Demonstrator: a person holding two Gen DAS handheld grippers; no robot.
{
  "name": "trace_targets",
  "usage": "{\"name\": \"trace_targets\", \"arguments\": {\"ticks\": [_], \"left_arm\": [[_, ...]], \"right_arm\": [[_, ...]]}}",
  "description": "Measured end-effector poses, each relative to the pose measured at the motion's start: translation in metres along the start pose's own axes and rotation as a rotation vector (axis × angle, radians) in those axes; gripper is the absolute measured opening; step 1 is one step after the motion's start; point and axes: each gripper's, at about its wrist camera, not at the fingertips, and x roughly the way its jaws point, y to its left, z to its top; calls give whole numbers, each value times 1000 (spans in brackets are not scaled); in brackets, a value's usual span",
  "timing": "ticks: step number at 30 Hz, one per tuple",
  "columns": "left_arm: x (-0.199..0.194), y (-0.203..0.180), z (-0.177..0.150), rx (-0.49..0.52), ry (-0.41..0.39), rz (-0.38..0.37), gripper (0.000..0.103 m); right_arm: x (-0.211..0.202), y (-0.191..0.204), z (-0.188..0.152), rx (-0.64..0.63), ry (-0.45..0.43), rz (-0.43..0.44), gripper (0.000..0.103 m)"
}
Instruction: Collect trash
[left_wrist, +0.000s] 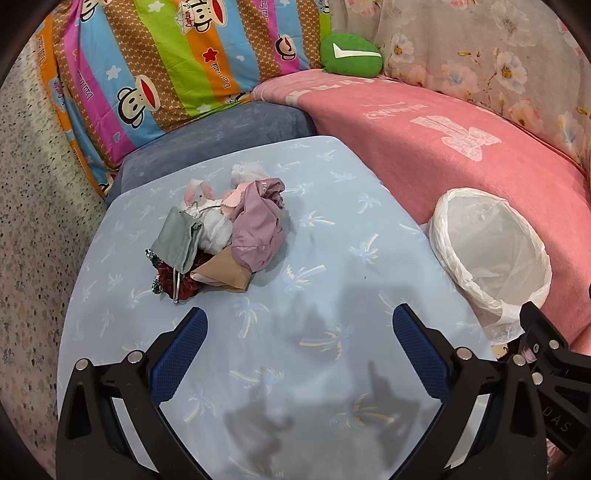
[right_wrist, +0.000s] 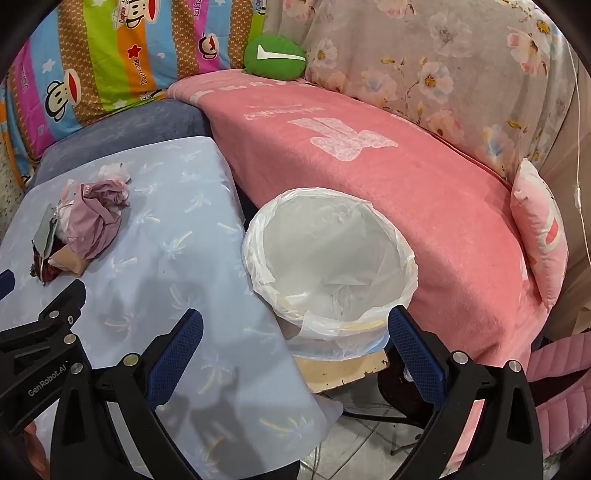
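A heap of crumpled trash (left_wrist: 225, 229) lies on the light blue palm-print table cover (left_wrist: 314, 258): mauve cloth, white wads, a grey pouch, a tan piece and dark red fabric. The same heap (right_wrist: 86, 225) shows at the left of the right wrist view. A bin lined with a white plastic bag (left_wrist: 491, 247) stands to the right of the table, against the pink blanket. My left gripper (left_wrist: 299, 325) is open, a little short of the heap, with nothing between its fingers. My right gripper (right_wrist: 295, 326) is open over the near rim of the bin (right_wrist: 328, 258), also holding nothing.
A pink blanket (right_wrist: 406, 192) covers the sofa behind the bin, with a green cushion (right_wrist: 275, 57) and a striped cartoon quilt (left_wrist: 166, 66) at the back. A pink pillow (right_wrist: 539, 229) lies at the right. Speckled floor (left_wrist: 33, 221) borders the table's left side.
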Motion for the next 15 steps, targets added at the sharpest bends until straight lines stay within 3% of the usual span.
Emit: {"name": "trace_targets", "arguments": {"ticks": [15], "left_arm": [[0,0,0,2,1,1,96]], "right_arm": [[3,3,-3,-2,-2,-6,98]]}}
